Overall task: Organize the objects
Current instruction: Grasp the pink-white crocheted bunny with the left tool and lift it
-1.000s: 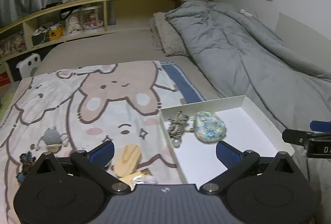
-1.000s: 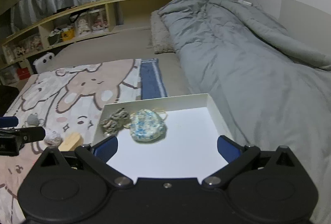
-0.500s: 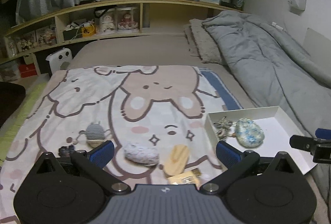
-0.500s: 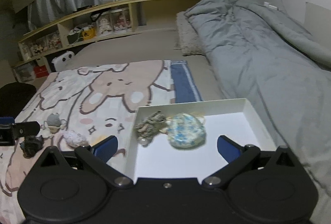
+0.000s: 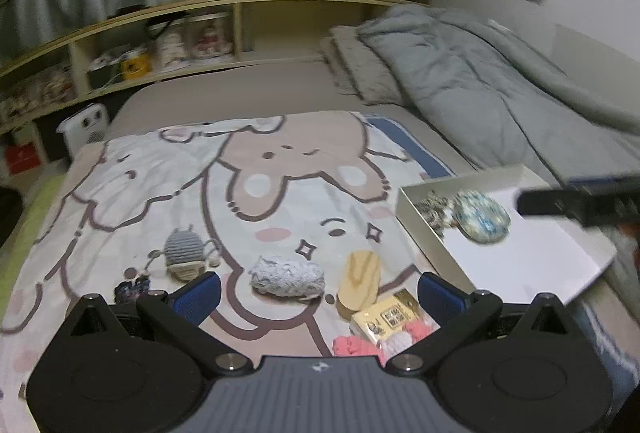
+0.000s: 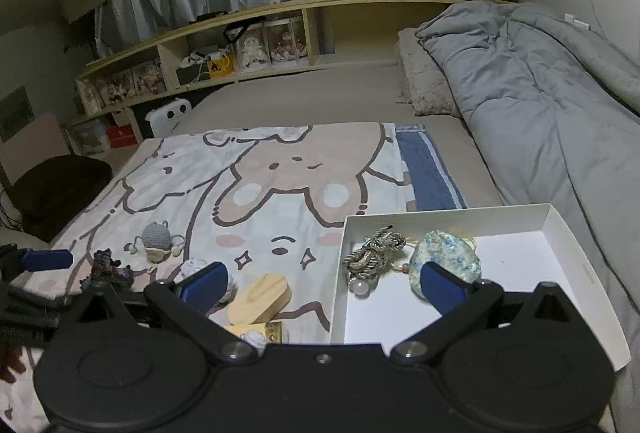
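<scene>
Small objects lie scattered across the cartoon-bunny blanket (image 6: 280, 169) on the bed, and from left to right they run as follows. At the far left sits a dark little figure (image 6: 106, 267), and just beside it a grey crocheted doll (image 5: 186, 251) with pale limbs. Next comes a fluffy grey-white yarn ball (image 5: 286, 275), resting between the blue pads of the left gripper (image 5: 318, 295), whose jaws stand spread wide with nothing between them. To the right of the ball lies an oval wooden block (image 5: 358, 283), and near its lower end a yellow card (image 5: 390, 317) with a printed code sits on something pink and white, close against the gripper body. Further right, a shallow white box (image 6: 560, 225) rests at the blanket's edge, beside the grey duvet (image 6: 540, 93). Inside it, in the far left corner, lies a braided cord charm (image 6: 374, 253) with a pale bead, touching or just beside a blue-speckled pouch (image 6: 444, 261); the other half of the box floor is bare. The right gripper (image 6: 322, 287) hovers over the near left side of the box and the blanket, its jaws also wide apart and holding nothing; one pad overlaps the pouch in view, but I cannot tell whether it touches. The left wrist view is blurred.
</scene>
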### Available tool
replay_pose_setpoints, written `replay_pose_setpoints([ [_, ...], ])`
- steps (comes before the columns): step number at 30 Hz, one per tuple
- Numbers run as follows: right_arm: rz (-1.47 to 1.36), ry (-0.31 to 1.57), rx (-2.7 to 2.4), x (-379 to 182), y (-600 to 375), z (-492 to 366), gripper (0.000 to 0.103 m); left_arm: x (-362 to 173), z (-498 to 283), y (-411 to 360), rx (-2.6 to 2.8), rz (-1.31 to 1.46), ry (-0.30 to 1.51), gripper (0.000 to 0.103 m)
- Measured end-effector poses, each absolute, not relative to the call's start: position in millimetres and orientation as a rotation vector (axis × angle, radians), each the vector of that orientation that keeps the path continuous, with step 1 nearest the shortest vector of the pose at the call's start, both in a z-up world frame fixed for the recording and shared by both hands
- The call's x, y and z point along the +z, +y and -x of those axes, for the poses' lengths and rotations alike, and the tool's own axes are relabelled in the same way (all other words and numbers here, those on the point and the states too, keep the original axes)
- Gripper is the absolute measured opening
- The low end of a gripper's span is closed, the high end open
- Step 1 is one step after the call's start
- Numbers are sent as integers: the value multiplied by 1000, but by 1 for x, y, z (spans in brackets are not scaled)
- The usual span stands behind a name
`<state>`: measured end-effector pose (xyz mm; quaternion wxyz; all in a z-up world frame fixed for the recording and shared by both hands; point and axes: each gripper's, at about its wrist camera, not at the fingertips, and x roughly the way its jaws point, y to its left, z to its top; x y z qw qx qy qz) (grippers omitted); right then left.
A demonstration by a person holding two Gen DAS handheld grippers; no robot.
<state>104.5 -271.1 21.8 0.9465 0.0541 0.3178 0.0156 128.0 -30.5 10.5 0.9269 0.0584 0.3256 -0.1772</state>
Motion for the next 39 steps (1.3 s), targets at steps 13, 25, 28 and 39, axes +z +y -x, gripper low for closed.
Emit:
replay_pose_setpoints([
  [13,-186,810,18,-14,-253,-163,103,-36,-136,-57,-687,-292,708,59],
  [25,-282,938,101,-47,-257,-195,88,-74,-163,-73,-881,-305,801,51],
  [28,-288,969,116,-55,-255,-199,87,-80,-166,-70,-924,-285,860,51],
  [39,-296,1046,151,-71,-245,-200,87,-87,-148,-67,-909,-449,861,51],
])
